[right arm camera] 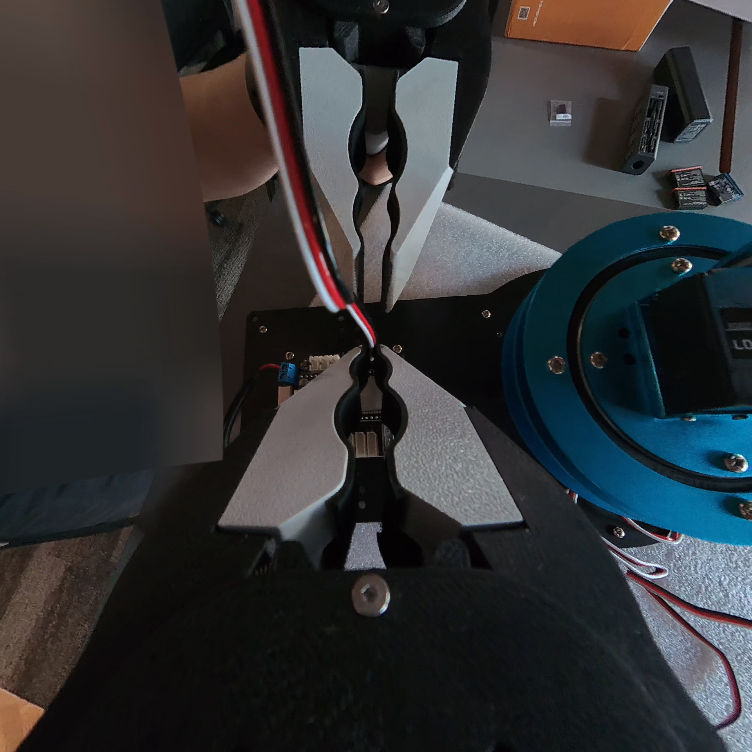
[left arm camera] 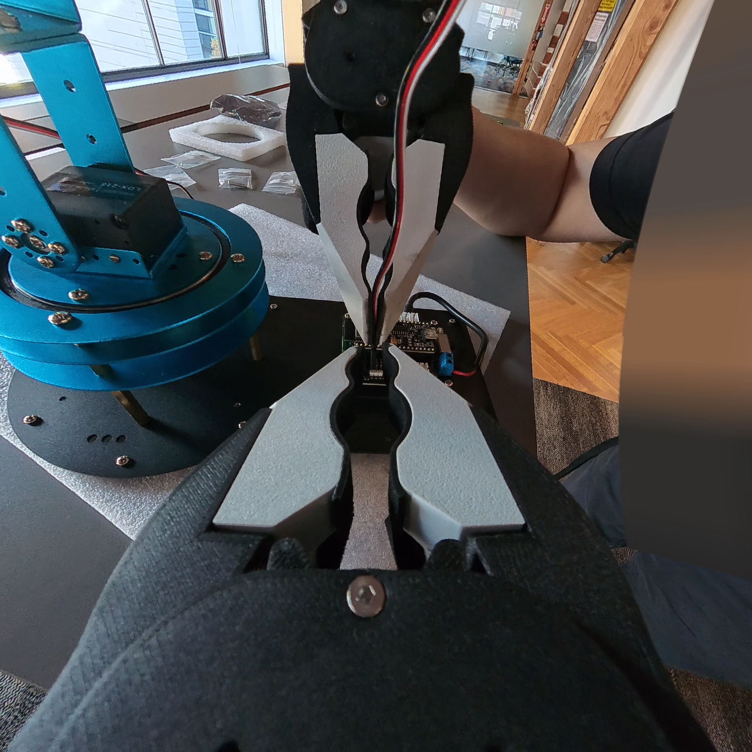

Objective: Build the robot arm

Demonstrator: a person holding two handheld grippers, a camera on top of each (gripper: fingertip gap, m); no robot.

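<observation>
My right gripper (right arm camera: 372, 358) is shut on the end of a black, red and white servo cable (right arm camera: 293, 171), just above a controller board (right arm camera: 321, 372) on a black base plate (right arm camera: 439, 325). In the left wrist view the right gripper (left arm camera: 372, 335) points down, pinching the cable (left arm camera: 378, 285) over the board (left arm camera: 419, 333). My left gripper (left arm camera: 372, 354) faces it tip to tip. Its jaws are slightly apart and empty, flanking the cable's black plug. It also shows in the right wrist view (right arm camera: 372, 303). A blue robot arm base (left arm camera: 134, 285) with a black servo (left arm camera: 118, 203) stands on the plate.
The plate lies on a white foam sheet (left arm camera: 293, 252). A foam ring (left arm camera: 228, 136), small plastic bags (left arm camera: 236, 179), an orange box (right arm camera: 586, 24) and black boxes (right arm camera: 683, 93) lie on the table. A person's arm (left arm camera: 529, 179) is behind. The table edge (left arm camera: 527, 325) runs on the right. Less than 4 cm separates the two grippers' tips.
</observation>
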